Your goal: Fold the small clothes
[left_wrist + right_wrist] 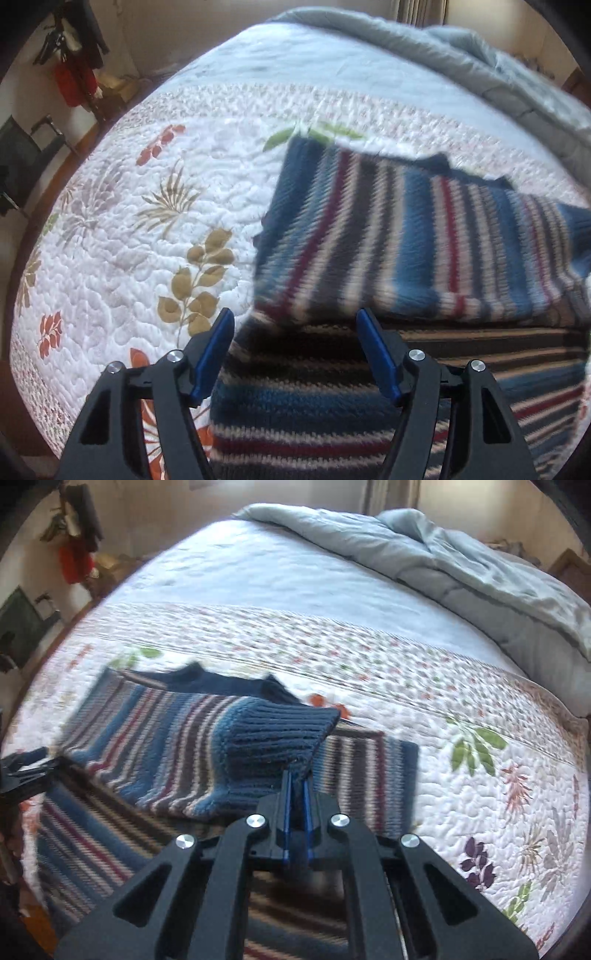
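Lying across the floral quilt (110,236), the striped knit sweater (406,236) fills the centre and 3 o'clock side of the left wrist view, its stripes running toward 12 o'clock on the upper layer and crosswise on the layer nearest the camera. At the bottom of that view the left gripper (295,321) stands with its blue jaws spread wide and nothing between them, poised just over the sweater's near left edge, roughly at 6 o'clock. Moving rightward to the right wrist view, the same sweater (155,731) spreads from 9 o'clock toward centre, and the left tool shows only as a dark blur at the 9 o'clock border. The right gripper (297,775) has its jaws pinched tight on the ribbed blue cuff of a sleeve (273,738), which is raised off the body of the garment and points toward 1 o'clock. The sleeve's long axis runs from the clamp back toward 9 o'clock over the torso, so the fold probably turns on carrying the cuff leftward across the body. The right hand is the nearer one and already holds it. A grey duvet (461,554) lies bunched at 1 o'clock, well apart.
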`<state>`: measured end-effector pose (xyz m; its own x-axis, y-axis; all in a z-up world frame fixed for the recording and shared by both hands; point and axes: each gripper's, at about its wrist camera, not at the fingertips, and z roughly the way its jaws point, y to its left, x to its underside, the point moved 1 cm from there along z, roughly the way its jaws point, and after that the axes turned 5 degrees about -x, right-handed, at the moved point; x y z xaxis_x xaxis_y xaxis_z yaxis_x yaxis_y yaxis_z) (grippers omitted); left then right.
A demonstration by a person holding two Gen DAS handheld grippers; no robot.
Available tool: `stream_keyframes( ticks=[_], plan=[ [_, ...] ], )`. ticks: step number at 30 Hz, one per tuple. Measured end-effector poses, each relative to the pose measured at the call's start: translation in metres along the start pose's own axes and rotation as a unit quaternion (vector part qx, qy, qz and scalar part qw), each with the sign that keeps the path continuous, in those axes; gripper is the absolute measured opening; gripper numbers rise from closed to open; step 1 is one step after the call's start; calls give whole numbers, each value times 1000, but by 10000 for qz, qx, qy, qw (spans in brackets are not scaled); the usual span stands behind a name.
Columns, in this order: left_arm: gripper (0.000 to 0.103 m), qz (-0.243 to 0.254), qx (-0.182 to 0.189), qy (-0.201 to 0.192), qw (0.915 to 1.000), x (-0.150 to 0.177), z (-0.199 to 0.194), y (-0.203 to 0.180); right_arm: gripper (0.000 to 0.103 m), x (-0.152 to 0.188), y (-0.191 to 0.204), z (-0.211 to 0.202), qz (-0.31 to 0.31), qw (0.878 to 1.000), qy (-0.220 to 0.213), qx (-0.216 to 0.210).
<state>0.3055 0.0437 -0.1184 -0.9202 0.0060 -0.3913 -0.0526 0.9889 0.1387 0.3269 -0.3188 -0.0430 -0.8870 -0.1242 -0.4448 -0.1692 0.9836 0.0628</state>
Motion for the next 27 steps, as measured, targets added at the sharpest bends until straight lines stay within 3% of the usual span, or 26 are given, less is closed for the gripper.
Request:
stream_keyframes(
  ticks=[4, 8, 12, 17, 19, 24, 27],
  plan=[
    [70, 28, 47, 455, 9990, 3, 31, -2, 5, 11, -15, 48, 225, 9991, 358, 34],
    [73, -11, 290, 487, 9984, 4, 34, 7, 8, 23, -17, 78, 213, 9982, 538, 182],
    [73, -181, 561, 379, 9975, 3, 19, 32, 25, 28, -19, 64, 380, 9985, 400, -45],
    [75, -181, 485, 358, 9980, 4, 10, 55, 27, 41, -23, 36, 535, 9971, 380, -377],
    [75, -98, 402, 459, 9981, 8, 15, 52, 33, 46, -24, 35, 700, 9946, 491, -585],
    [75, 183, 18, 493, 9986, 11, 26, 32, 36, 50, -28, 48, 1107, 9873, 679, -909],
    [77, 167, -450, 519, 9975, 7, 38, 27, 26, 45, -29, 61, 1240, 9830, 758, -1124]
  ],
)
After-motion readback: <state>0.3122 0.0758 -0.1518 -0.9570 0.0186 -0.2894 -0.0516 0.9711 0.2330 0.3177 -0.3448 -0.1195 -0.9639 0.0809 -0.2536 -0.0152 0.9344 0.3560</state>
